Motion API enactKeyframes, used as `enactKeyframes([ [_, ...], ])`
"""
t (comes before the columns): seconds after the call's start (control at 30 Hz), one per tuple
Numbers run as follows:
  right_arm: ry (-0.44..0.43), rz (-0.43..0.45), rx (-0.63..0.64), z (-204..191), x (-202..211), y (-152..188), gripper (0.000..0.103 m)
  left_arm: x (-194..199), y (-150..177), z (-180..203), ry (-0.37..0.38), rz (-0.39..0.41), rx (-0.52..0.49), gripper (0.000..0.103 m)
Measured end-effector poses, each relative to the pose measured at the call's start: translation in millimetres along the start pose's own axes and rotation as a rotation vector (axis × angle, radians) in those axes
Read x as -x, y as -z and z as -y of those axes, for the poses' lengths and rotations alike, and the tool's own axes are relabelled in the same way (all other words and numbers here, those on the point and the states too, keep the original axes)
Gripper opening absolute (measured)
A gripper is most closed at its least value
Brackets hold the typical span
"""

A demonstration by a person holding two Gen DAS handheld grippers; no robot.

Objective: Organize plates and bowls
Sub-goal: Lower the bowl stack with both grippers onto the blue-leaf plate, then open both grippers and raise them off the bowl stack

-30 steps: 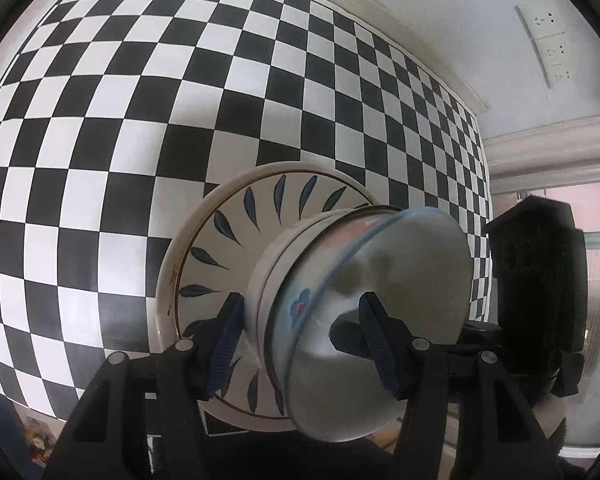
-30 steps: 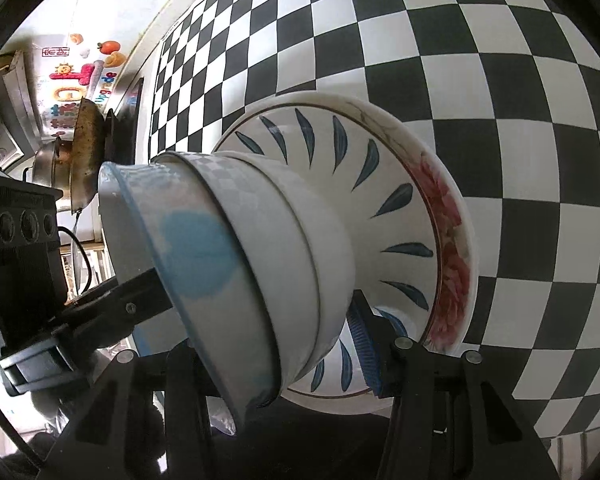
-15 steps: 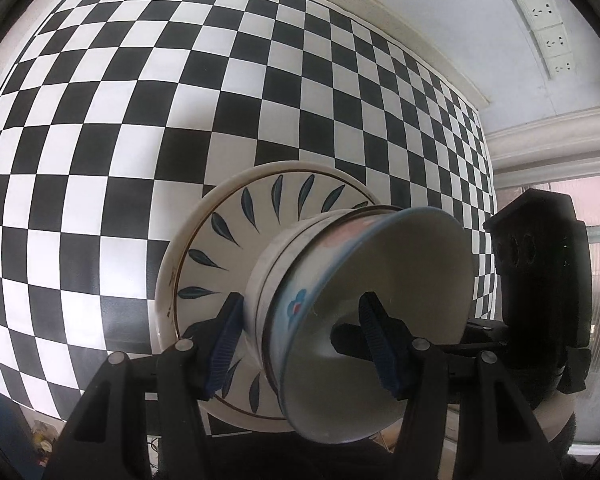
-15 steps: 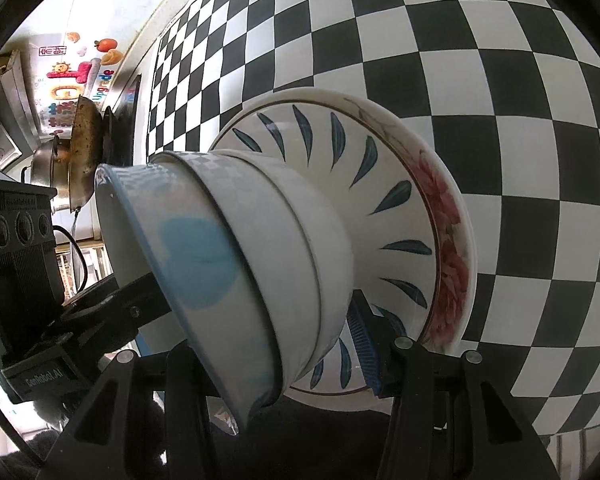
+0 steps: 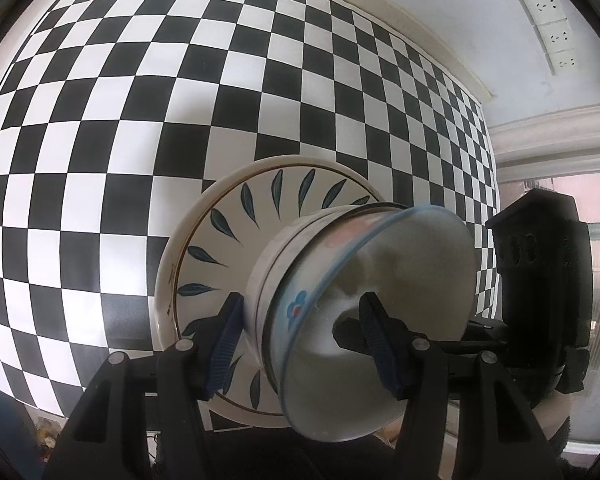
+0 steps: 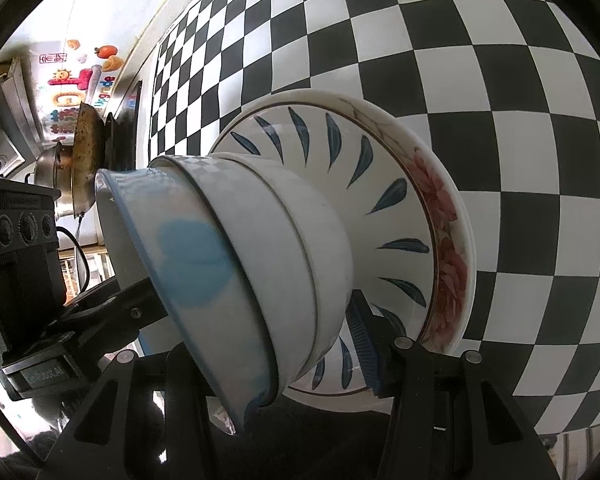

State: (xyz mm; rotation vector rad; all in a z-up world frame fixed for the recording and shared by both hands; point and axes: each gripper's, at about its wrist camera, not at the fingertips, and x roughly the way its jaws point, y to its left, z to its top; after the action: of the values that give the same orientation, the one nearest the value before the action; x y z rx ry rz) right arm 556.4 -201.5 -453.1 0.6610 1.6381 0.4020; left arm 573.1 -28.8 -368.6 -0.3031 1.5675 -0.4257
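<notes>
Fingers first: left gripper [image 5: 300, 334] straddles the wall of the nested bowls [image 5: 296, 280]. Its left pad [image 5: 226, 340] sits outside the stack, down against the plate; the right pad [image 5: 374, 340] is inside the top bowl [image 5: 396, 280]. Whether the pads actually press the wall I cannot tell.

Right gripper [image 6: 284, 344] comes at the same stack from the opposite side. Only its right pad [image 6: 360, 340] shows, sitting just beside the lower bowl wall, between bowl and plate face; the other finger is hidden behind the bowls, so clamped or loose I cannot tell either.

Stack: top bowl has a blue rim and blue flower marks, seated in two plain white bowls with dark rim lines, all tipped over as these views see them. They rest on a leaf-pattern plate [image 5: 260, 208], which sits on a second plate with a red floral rim [image 6: 446, 248].

Plates lie on the checkered worktop [image 5: 120, 120], at its near edge.

Left gripper's black body [image 6: 16, 256] shows in the right wrist view, the right one's body [image 5: 540, 280] in the left.
</notes>
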Motion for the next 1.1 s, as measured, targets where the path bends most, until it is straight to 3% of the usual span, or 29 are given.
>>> enactKeyframes([
  [0.17, -0.025, -0.004, -0.028, 6, 2, 0, 0.051, -1, 0, 2, -0.013, -0.008, 0.002, 0.056],
  [0.67, 0.029, -0.004, -0.012, -5, 2, 3, 0.051, 3, 7, 3, -0.033, -0.022, 0.003, 0.056],
  [0.93, 0.131, 0.063, 0.047, -25, 27, 14, 0.053, 38, 20, 4, -0.215, 0.086, -0.026, 0.056],
  [1.03, 0.241, 0.127, 0.098, -40, 44, 23, 0.058, 50, 26, 4, -0.270, 0.125, -0.025, 0.058],
  [1.1, 0.315, 0.176, 0.128, -50, 56, 31, 0.067, 60, 31, 6, -0.295, 0.166, -0.035, 0.058],
])
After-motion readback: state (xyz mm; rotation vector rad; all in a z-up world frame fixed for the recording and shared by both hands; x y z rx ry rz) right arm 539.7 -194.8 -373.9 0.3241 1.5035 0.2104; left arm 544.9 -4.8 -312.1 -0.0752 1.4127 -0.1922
